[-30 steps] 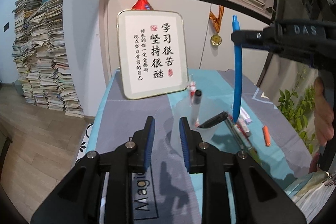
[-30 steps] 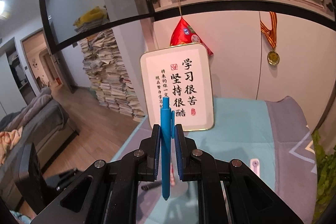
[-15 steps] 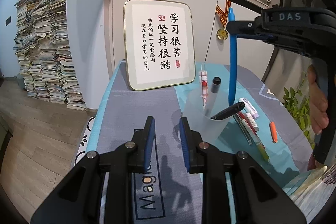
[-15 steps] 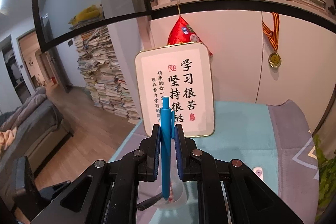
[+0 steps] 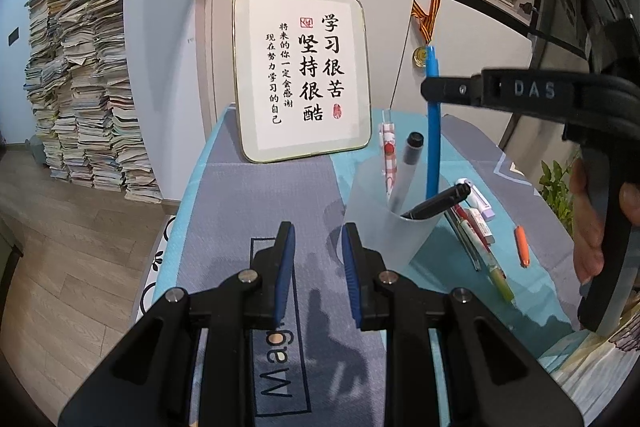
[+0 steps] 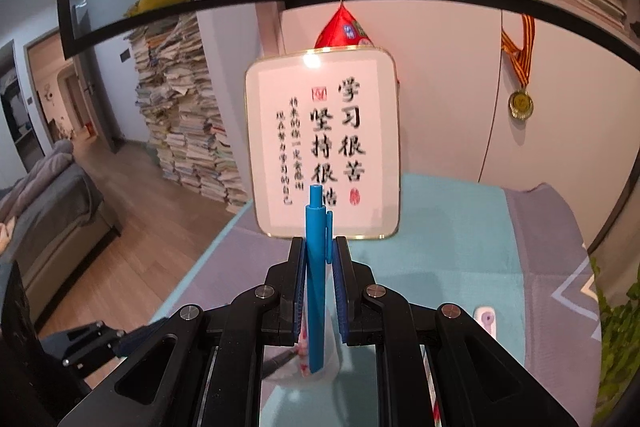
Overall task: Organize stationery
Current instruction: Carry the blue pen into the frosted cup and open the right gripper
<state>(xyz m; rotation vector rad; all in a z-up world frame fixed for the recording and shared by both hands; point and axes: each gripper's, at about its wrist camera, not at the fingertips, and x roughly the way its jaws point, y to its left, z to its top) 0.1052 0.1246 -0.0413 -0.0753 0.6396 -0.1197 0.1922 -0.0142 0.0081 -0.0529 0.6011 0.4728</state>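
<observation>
Right gripper clamps the smooth blue pen upright; only the left view shows its tip inside the frosted cup mid-table. Left gripper hangs released, empty.

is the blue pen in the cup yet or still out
Partly in: the blue pen stands upright, its lower end inside the cup, held by the right claw.

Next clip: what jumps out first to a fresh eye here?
The blue pen, held upright in the right tongs, with its lower end at the frosted cup, which already holds three pens. Behind stands the framed calligraphy sign. The left tongs hang open near the cup.
</observation>
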